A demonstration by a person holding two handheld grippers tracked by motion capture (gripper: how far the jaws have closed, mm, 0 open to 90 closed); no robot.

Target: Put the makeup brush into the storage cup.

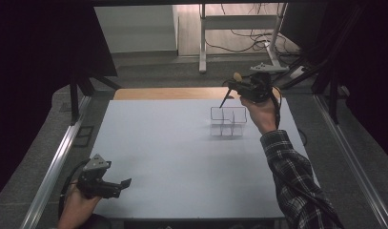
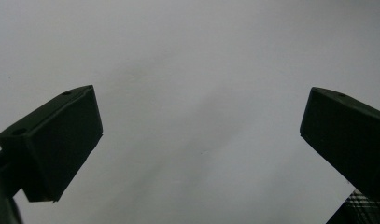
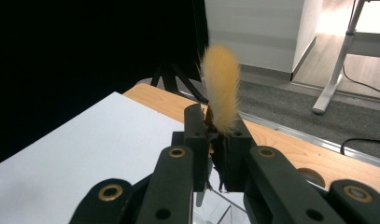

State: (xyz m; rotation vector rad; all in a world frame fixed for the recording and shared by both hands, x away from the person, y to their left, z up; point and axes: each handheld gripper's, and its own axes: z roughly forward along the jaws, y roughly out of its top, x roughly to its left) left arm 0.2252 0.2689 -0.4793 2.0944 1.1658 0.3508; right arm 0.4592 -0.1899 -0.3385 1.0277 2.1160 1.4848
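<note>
- Dark curtains close in both sides of the room, and beyond the white tabletop grey carpet runs to a white desk frame at the far wall.
- Your right gripper sits at the far right of the tabletop, its jaws clenched on a makeup brush with a pale yellow fluffy head and thin dark handle.
- You hold that brush bristles up and handle down, so the dark handle tip slants towards the clear acrylic organiser with inner dividers just below it. That looks like a lead-in to dropping the handle into a compartment.
- Which compartment the tip is over, you cannot tell from these pictures; the tip appears just above the organiser's far left rim, not yet inside.
- Your left gripper rests at the near left corner, well apart from the organiser, its jaws released and wide with bare white surface between them, probably parked out of the way.
</note>
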